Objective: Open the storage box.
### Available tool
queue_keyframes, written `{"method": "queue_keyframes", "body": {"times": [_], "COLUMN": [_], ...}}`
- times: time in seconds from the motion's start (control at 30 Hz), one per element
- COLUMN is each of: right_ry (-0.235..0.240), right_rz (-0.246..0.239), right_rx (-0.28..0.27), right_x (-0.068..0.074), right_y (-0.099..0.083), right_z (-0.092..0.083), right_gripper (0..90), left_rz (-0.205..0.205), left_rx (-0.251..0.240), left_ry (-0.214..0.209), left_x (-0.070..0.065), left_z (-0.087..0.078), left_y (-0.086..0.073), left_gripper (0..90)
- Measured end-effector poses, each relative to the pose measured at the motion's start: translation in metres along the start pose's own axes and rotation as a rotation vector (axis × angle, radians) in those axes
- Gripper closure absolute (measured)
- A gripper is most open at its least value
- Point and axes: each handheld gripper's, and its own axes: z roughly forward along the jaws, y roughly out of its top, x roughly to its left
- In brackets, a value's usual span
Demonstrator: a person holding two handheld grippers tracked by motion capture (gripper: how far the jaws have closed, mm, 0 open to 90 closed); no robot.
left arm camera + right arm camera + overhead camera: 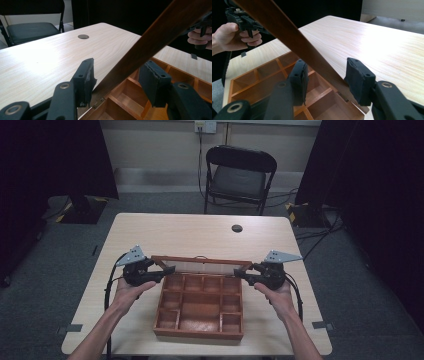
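**A:** Lid [200, 262] of the wooden box [200, 307] — where is it?

**B:** Raised on its hinge along the box's far edge, tilted up over the compartments. The box sits near the front middle of the counter [190, 232], and its divided tray lies open to view.

**A:** And the left tool [162, 272]?

**B:** It is at the lid's left end. In the left gripper view the frame [155, 37] runs slantwise between the two jaws; the left pad [86, 77] is touching or just beside the frame's lower edge, while the right pad [152, 80] stands apart from it. So the jaws are partly spread around the wood, not clamped.

**A:** The right tool [245, 274]?

**B:** Same at the lid's right end. In the right gripper view the frame [294, 40] passes between the jaws, close to the right pad [358, 77]; whether it touches I cannot tell. The left pad [299, 80] stands clear of the wood.

**A:** Anything else?

**B:** A black folding chair [239, 175] stands beyond the counter.
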Motion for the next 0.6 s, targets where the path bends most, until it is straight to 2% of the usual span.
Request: {"method": "queue_keyframes", "body": {"times": [0.23, 0.37, 0.4, 0.43, 0.5, 0.6], "right_ry": [-0.017, -0.023, -0.024, -0.024, -0.028, -0.034], "right_rz": [0.016, 0.010, 0.011, 0.012, 0.012, 0.018], "right_rx": [0.001, 0.000, 0.002, 0.003, 0.008, 0.014], "right_x": [-0.002, -0.003, -0.004, -0.004, -0.006, -0.008], "right_y": [-0.002, -0.002, -0.002, -0.003, -0.003, -0.005], "right_z": [0.004, 0.007, 0.008, 0.008, 0.010, 0.014], "right_gripper": [53.8, 53.7, 53.7, 53.7, 53.6, 53.5], "left_rz": [0.003, 0.007, 0.022, 0.008, 0.020, 0.017], "left_rx": [0.013, 0.014, 0.017, 0.013, 0.018, 0.026], "left_ry": [-0.003, 0.005, 0.009, 0.003, 0.004, 0.014], "left_x": [0.006, 0.007, 0.008, 0.008, 0.010, 0.013], "left_z": [0.003, 0.004, 0.004, 0.005, 0.005, 0.008], "left_y": [-0.003, -0.004, -0.004, -0.004, -0.005, -0.006], "left_gripper": [49.1, 50.4, 50.5, 50.7, 51.2, 51.9]}}
